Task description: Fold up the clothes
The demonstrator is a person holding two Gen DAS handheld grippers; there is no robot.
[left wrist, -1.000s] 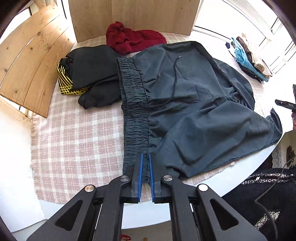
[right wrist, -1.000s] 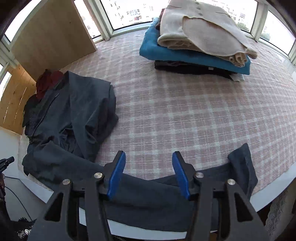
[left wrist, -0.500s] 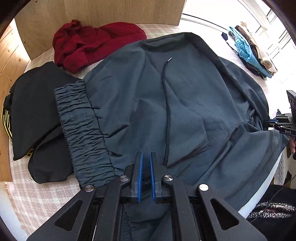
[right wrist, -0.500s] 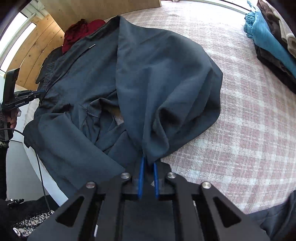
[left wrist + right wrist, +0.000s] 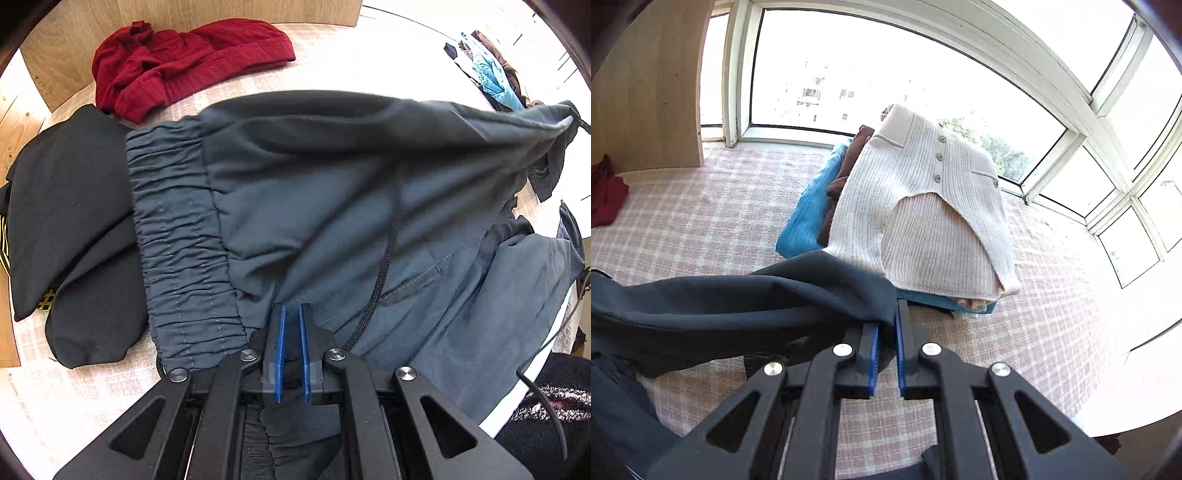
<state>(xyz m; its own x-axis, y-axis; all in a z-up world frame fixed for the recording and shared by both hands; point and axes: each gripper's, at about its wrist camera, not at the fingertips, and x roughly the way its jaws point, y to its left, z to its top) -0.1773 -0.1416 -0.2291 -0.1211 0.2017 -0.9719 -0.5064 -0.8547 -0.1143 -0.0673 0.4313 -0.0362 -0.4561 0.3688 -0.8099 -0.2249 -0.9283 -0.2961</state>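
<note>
Left tongs [image 5: 291, 332]: blue pads pressed together on the waist end of the grey-blue drawstring trousers [image 5: 332, 192], just right of the gathered elastic waistband [image 5: 177, 236]; this grip anchors one end low over the table. The black drawstring [image 5: 380, 273] trails just right of the tips. Right tongs [image 5: 886, 332]: pads clamped on a bunched leg end of the same trousers [image 5: 746, 302], having just closed on it and eased slightly; the cloth runs off to their left in a raised, taut span, apparently to straighten the garment for folding. Beyond the right tips stands a stack of folded clothes topped by a cream ribbed cardigan [image 5: 923, 206] on the pink checked cloth [image 5: 701, 214]. Left of the waistband lies a black garment [image 5: 70, 206]; beyond it, a red knit [image 5: 177, 62].
</note>
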